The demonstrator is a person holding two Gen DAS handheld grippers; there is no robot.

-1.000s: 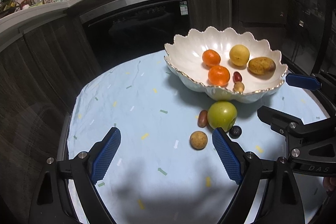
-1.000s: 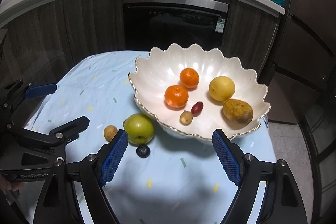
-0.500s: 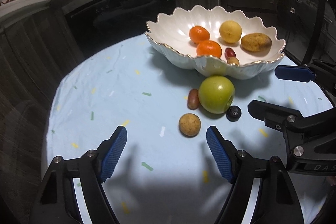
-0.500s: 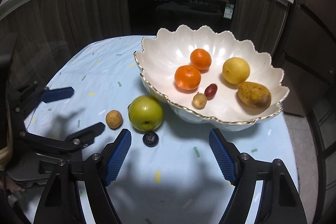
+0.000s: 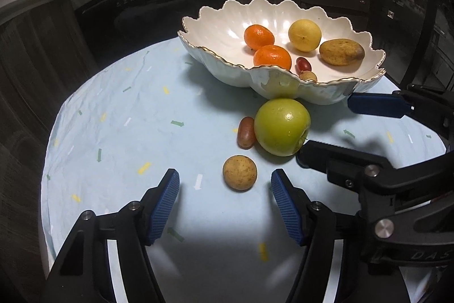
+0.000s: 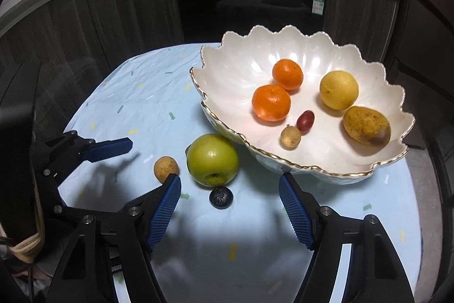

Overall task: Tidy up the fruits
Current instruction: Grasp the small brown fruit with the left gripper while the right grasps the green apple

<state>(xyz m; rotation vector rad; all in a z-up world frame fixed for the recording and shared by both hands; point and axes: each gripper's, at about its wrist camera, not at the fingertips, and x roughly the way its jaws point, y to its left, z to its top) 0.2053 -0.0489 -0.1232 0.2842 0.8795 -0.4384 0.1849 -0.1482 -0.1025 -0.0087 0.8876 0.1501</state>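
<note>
Grippers, left gripper [image 5: 224,186] and right gripper [image 6: 229,189], both wide, have closed in on brown fruit [image 5: 239,173] and dark berry [image 6: 221,198].

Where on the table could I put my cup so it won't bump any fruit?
The bare blue cloth left of the small brown fruit and the bowl is free. It is crowded in front of the bowl: the green apple, red fruit and dark berry sit close together, with both grippers near.
</note>
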